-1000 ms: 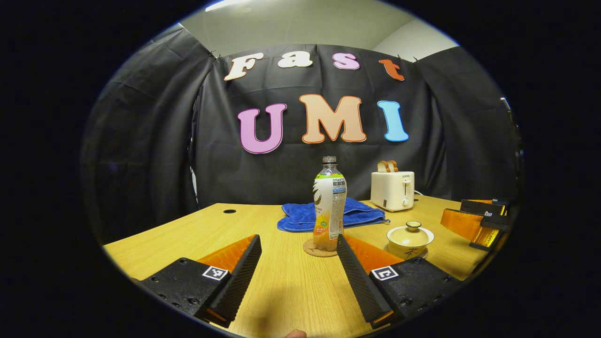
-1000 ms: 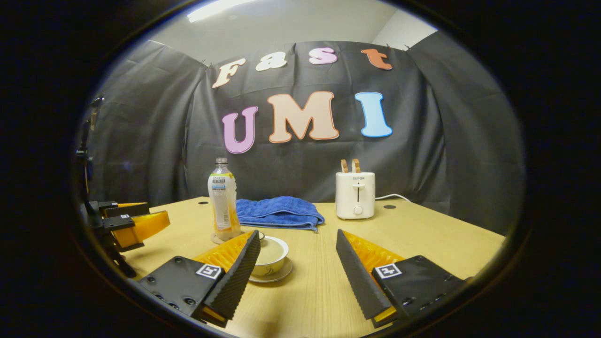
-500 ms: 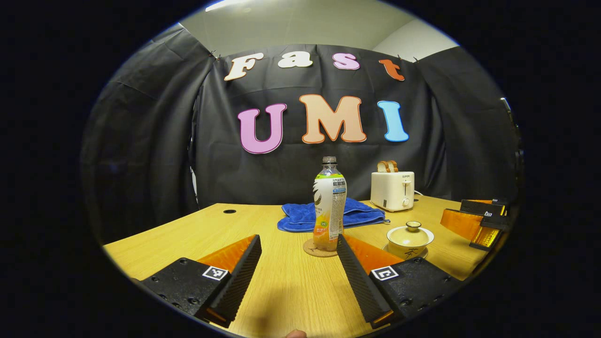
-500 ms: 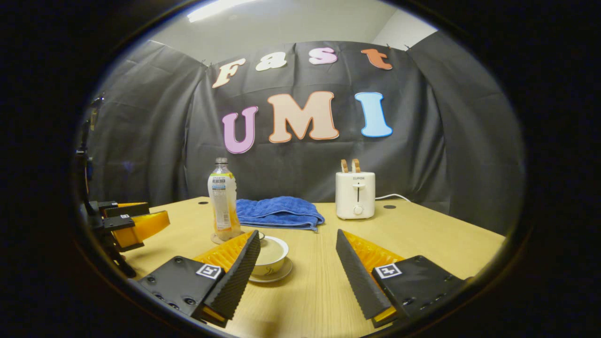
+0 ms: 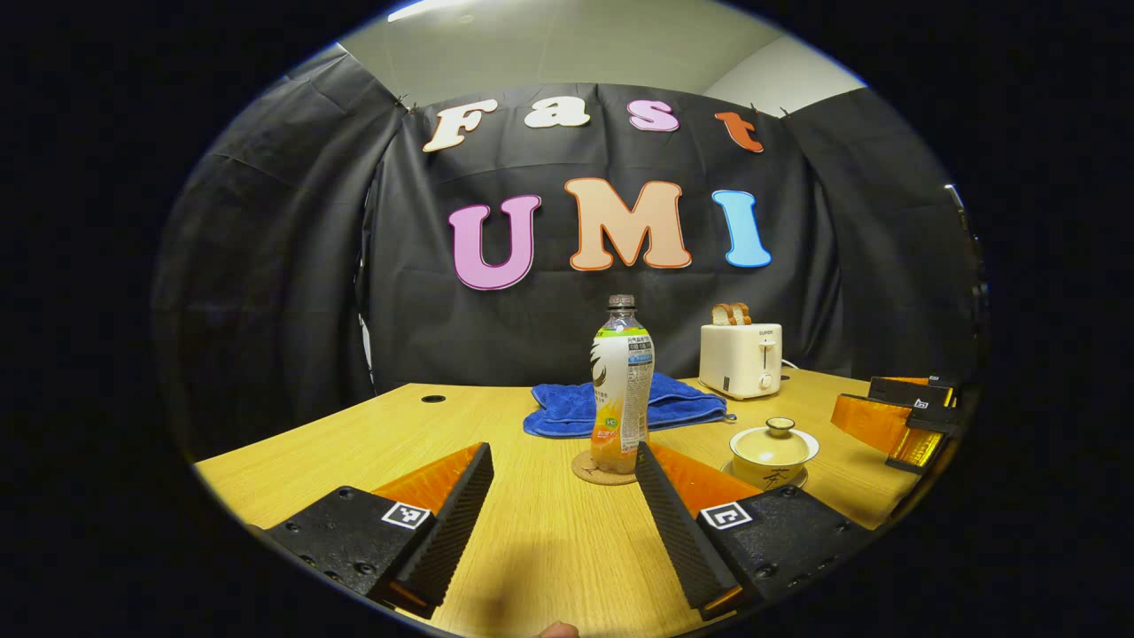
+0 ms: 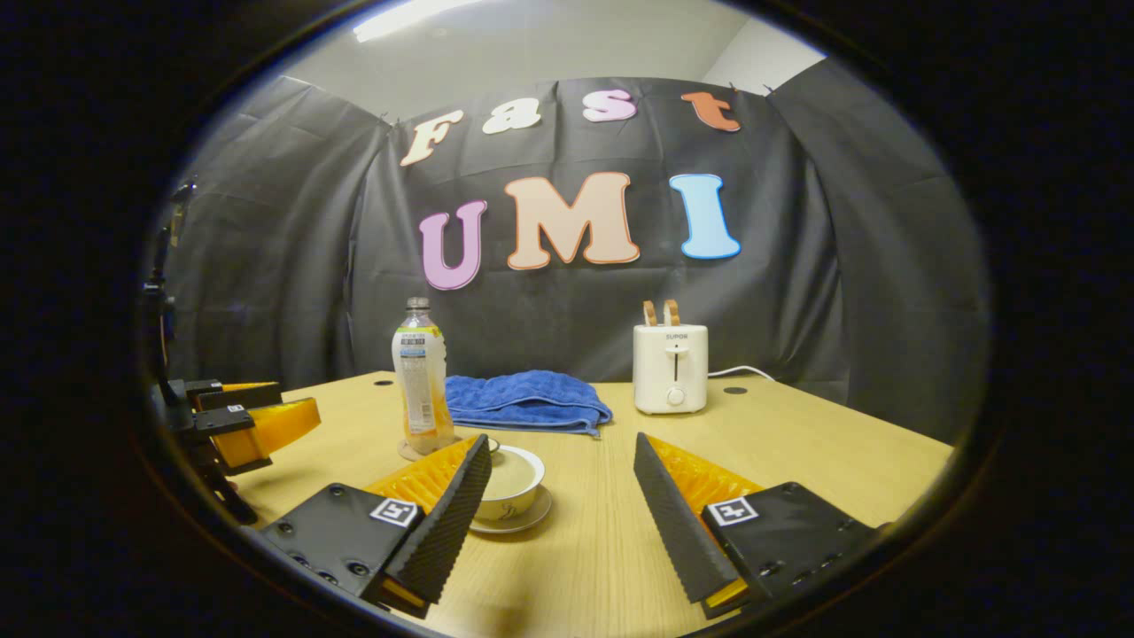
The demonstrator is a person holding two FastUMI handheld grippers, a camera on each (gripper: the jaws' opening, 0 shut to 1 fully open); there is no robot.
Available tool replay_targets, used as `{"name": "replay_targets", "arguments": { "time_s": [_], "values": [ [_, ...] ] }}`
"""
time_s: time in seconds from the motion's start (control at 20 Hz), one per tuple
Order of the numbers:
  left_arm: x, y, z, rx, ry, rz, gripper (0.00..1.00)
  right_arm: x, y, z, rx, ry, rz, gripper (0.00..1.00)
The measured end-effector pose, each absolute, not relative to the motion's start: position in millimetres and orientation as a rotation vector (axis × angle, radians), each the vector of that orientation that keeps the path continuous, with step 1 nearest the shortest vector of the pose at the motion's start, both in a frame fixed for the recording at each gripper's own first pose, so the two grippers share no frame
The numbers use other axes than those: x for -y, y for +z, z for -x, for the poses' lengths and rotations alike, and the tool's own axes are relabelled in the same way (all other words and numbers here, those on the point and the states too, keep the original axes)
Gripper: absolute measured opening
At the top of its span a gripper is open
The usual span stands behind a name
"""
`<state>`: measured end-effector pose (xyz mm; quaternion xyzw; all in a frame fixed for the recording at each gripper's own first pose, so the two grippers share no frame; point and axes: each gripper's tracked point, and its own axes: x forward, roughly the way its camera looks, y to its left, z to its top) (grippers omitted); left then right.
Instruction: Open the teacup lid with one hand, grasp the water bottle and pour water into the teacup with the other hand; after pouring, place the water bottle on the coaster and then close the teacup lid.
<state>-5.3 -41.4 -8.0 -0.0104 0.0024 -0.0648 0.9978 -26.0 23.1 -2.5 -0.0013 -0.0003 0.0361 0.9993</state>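
Fingers on your left gripper [image 5: 560,496] stand wide apart with nothing between them, and the same goes for your right gripper [image 6: 560,496]: spread, empty, low over the table [image 5: 354,443].

Take the water bottle [image 5: 622,383] as your landmark. It stands upright on the round coaster [image 5: 585,470], ahead of your left gripper and just off its right finger. The teacup [image 5: 772,456] sits on its saucer [image 6: 532,518] to the right of the bottle and a little nearer you, with the lid [image 5: 778,434] on it. In the right gripper view the cup is partly hidden behind your right gripper's left finger.

By my reading, nothing has been done yet: lid on, bottle not grasped, no pouring. Everything is left: lift the lid, grasp the bottle, pour, return it to the coaster, close the cup. Whether the bottle carries a cap I cannot tell.

Count: one bottle, one coaster, one teacup with one lid and one saucer, two grippers. Behind the bottle lies one blue towel [image 5: 567,408]; right of that stands one toaster [image 5: 741,359] holding two slices of bread [image 5: 731,313].
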Motion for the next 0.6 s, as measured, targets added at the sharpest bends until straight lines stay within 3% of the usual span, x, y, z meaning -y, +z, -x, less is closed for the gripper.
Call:
{"name": "replay_targets", "arguments": {
  "time_s": [0.6],
  "values": [
    [39.9,-7.9,5.5,-0.004,-0.122,0.020,0.95,-22.5,-2.7,26.2,-0.002,0.072,0.002,1.00]
  ]
}}
